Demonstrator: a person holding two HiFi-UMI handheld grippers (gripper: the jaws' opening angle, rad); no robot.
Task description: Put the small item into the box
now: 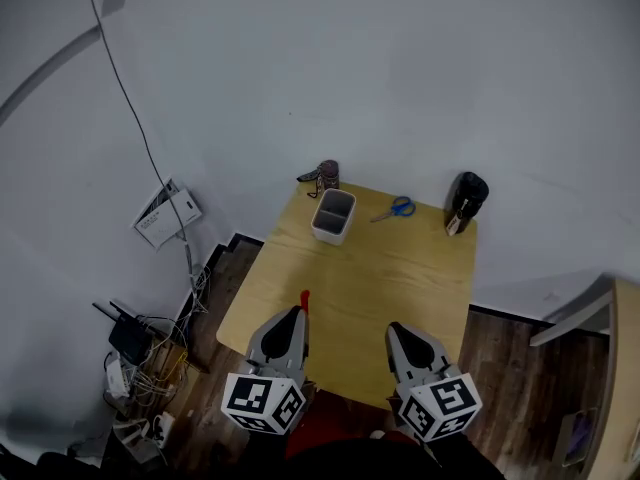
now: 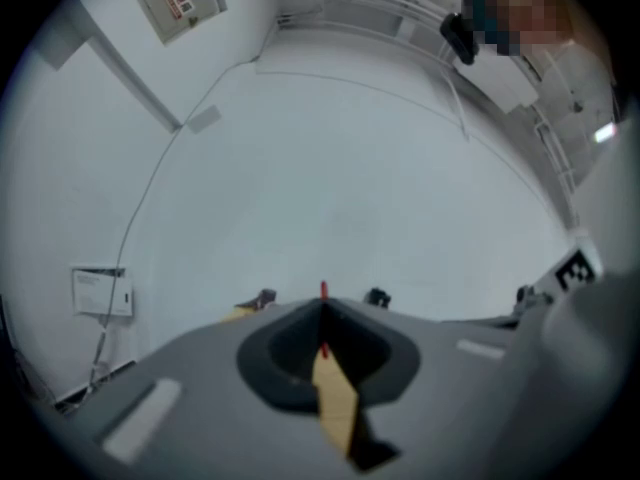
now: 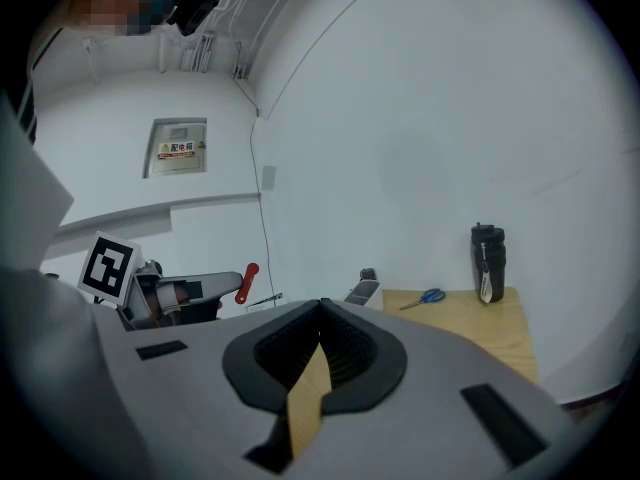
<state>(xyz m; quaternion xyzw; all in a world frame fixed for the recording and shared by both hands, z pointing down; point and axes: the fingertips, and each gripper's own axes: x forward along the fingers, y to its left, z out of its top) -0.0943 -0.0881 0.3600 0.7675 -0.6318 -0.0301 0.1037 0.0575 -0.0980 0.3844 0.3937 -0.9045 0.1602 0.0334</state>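
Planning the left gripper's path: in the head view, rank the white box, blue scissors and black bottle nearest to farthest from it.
Left gripper holds the red item.
1. white box, straight ahead, table's far left.
2. blue scissors, far edge, right of the box.
3. black bottle, far right corner.

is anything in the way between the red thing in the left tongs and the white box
Nothing visible. The small red item, pinched in the left tongs, has only bare table between it and the open white box. The scissors and black bottle sit to the box's right, off that path.
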